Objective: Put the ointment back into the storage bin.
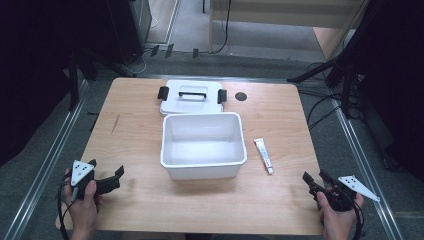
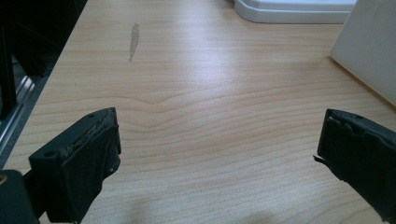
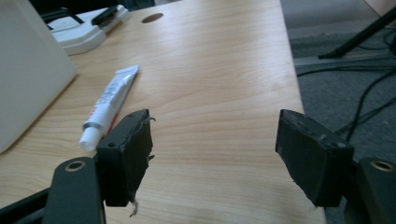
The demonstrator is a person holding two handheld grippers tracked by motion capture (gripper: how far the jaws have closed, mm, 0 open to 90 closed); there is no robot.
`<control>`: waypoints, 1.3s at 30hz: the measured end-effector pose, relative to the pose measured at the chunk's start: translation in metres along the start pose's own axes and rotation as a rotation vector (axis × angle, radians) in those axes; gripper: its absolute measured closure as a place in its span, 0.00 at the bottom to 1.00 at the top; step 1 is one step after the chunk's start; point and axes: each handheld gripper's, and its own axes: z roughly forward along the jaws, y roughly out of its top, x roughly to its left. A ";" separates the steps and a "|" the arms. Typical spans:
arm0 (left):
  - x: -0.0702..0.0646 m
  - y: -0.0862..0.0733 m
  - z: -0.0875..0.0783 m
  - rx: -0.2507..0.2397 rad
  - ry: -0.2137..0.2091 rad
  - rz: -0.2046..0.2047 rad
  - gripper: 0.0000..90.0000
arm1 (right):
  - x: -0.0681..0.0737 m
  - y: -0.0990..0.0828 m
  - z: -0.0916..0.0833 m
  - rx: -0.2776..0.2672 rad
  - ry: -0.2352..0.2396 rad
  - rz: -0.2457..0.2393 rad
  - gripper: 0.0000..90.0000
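Note:
A white open box (image 1: 203,146) stands in the middle of the wooden table (image 1: 140,200), with its white lid (image 1: 191,96) lying flat behind it. Right of the box lies a small white tube (image 1: 263,155), its cap toward me. My left gripper (image 1: 106,171) rests at the table's near left, held by a hand, jaws wide apart over bare wood (image 2: 210,121). My right gripper (image 1: 314,177) is at the near right corner, open with nothing between its jaws. In the right gripper view the tube (image 3: 109,102) lies just beyond the left jaw.
The lid has a grey handle (image 1: 193,93) and black clips at both ends. A dark round hole (image 1: 241,96) sits in the table near the far right. The box's wall (image 2: 369,46) shows at the right of the left gripper view. Cables and stand legs lie on the floor to the right.

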 end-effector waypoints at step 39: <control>0.007 0.003 0.006 0.051 -0.054 -0.055 0.00 | 0.088 0.077 0.073 0.947 -0.033 -0.370 0.21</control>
